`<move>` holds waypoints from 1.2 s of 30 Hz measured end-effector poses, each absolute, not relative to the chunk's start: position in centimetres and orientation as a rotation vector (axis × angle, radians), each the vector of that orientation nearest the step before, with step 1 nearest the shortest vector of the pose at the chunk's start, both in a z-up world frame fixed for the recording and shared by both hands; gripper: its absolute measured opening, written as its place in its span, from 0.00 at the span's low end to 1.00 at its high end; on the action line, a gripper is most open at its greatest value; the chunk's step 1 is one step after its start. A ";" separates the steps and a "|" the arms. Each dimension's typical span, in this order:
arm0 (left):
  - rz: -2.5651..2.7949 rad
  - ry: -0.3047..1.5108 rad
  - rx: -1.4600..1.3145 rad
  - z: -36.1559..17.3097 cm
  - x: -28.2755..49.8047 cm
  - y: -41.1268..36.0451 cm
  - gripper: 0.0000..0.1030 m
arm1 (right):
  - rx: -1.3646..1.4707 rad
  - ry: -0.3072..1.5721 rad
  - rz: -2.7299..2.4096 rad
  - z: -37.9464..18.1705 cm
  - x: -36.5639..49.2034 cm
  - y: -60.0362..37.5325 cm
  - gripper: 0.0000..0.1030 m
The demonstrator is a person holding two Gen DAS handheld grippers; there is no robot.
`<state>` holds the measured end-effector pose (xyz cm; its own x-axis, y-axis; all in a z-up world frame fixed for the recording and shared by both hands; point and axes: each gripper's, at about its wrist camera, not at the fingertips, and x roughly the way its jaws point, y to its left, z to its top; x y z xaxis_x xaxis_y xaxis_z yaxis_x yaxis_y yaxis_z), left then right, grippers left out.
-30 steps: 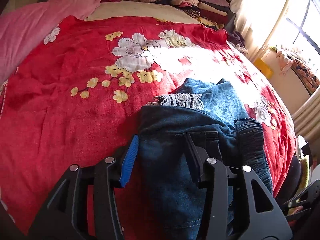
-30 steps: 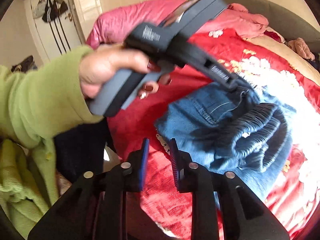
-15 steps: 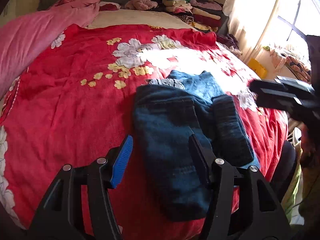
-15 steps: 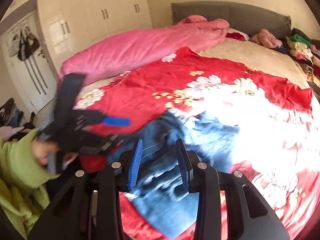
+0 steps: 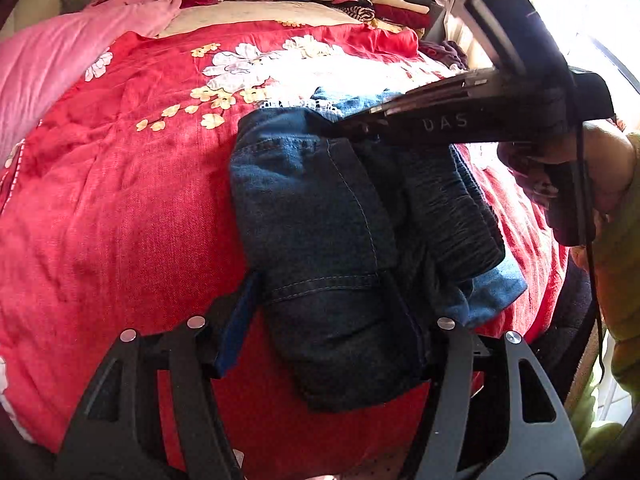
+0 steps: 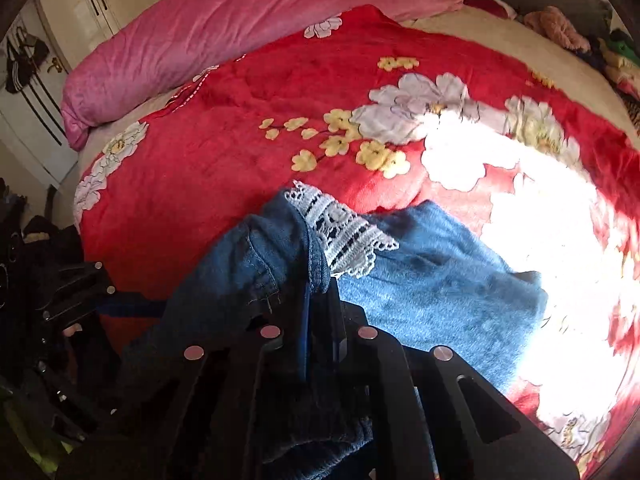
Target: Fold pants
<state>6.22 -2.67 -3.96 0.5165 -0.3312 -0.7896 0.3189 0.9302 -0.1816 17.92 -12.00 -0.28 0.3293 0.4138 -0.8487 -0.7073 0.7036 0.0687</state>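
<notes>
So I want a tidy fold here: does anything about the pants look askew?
Yes. The jeans are bunched, not flat: the ribbed waistband lies rolled along one side, and a lace trim pokes out at the far end.

Pants point(image 5: 320, 216): denim, matt, coarse weave, pale stitched seams; darker wash at 6 o'clock, lighter blue at 3. Ribbed, gathered waistband point(image 5: 452, 204), matt. White lace trim point(image 6: 344, 232), openwork cloth, at pants' 12 o'clock edge. Quilt point(image 5: 112, 208): red cloth w/ printed flowers, slightly fuzzy, creased, low sheen. Pink blanket point(image 6: 240, 20) at 11: plush, soft nap, faint shine. Left gripper point(image 5: 324, 332): matt black plastic w/ shiny metal rivets, blue pad point(image 5: 236, 332) looks rubbery. Right gripper point(image 6: 320, 312): same black plastic & bright rivets, denim pinched betw. its fingers.
</notes>
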 end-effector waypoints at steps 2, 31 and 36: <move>-0.388 0.951 -0.020 -4.0 6.3 -2.6 0.54 | -0.357 0.967 0.707 -0.1 18.4 -11.8 0.07; -0.381 0.943 -0.002 -3.2 5.6 -2.8 0.58 | -0.141 0.750 0.604 7.1 14.5 -17.5 0.77; -0.380 0.926 0.003 -2.5 5.1 -2.8 0.62 | -0.117 0.730 0.607 7.8 13.1 -18.2 0.77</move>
<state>5.10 -2.76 -2.46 0.5399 -0.3185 -0.7791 0.3207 0.9337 -0.1594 13.08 -18.23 7.82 0.5824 0.4792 -0.6566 -0.5584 0.8229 0.1053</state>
